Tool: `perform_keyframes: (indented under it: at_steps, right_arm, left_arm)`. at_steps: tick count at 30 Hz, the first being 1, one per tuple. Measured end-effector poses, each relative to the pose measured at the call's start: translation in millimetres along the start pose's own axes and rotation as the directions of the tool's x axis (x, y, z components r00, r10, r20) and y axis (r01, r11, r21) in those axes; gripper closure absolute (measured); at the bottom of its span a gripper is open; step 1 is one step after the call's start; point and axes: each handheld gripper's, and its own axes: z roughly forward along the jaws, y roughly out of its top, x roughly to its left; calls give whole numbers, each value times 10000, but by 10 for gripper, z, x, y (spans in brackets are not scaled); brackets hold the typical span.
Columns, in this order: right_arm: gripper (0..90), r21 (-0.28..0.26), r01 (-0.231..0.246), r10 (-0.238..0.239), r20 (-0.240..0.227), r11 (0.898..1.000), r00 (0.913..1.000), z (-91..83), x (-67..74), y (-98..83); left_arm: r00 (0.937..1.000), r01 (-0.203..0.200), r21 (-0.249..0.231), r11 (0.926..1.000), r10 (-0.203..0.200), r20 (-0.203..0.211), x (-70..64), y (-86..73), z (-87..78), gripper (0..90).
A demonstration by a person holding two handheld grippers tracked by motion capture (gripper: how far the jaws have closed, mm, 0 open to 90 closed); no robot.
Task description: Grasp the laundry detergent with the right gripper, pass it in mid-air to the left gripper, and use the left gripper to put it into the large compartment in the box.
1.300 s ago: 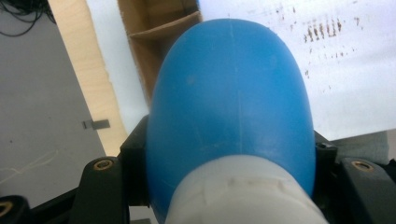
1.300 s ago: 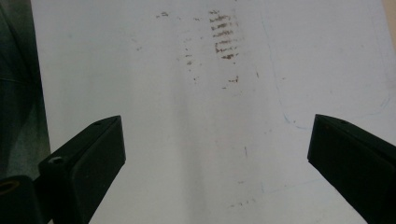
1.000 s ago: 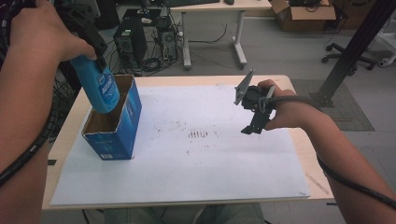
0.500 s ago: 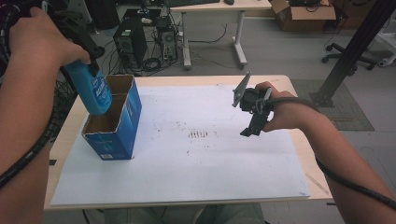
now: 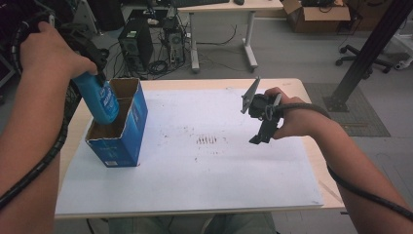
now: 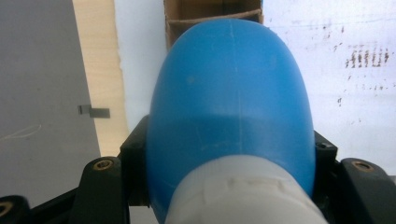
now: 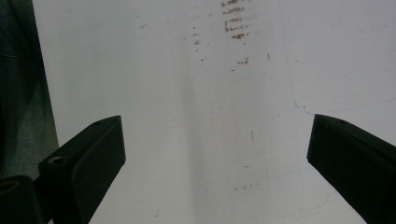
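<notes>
A blue bottle with a white cap is gripped by my left gripper, which is shut on it just above the cap. The bottle hangs tilted, its lower end dipping into the open top of a blue cardboard box at the table's left. In the left gripper view the bottle is between the black jaws, with the box's brown opening beyond it. My right gripper hovers over the right part of the white sheet, open with nothing in it. Its jaws stand wide apart in the right gripper view.
The white sheet covers a wooden table and bears dark smudges at its middle. Beyond the far edge stand computer towers, a desk leg and a black post. A cable trails from each gripper.
My left hand has come down with the bottle, whose lower end has sunk into the box's opening. The right gripper has stayed where it was.
</notes>
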Motion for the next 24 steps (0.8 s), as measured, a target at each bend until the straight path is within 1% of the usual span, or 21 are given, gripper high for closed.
perform_keyframes:
  at_steps: [7,11,16,18,19,24]
  right_arm:
    - [42,-20,16,-16,-9,10000,10000,10,12,3]
    - [42,21,33,-33,-42,10000,10000,1,11,15]
    - [41,198,92,-91,-53,9998,9999,-14,13,39]
    - [41,333,135,-134,-29,9994,9999,-17,12,48]
    - [42,483,182,-182,-8,9987,9998,-26,8,56]
    - [42,568,170,-169,-23,9982,9999,-40,-3,68]
  left_arm:
    - [10000,-85,99,9999,85,43,-19,-4,148,383]
    - [9998,-130,163,9998,128,135,-26,-2,271,382]
    - [9998,-168,240,9996,165,123,-22,3,372,383]
    - [9998,-172,272,9995,170,93,-15,5,403,382]
    - [9999,-161,270,9995,159,66,-13,6,424,382]
    - [9999,-121,272,9996,119,61,16,8,502,382]
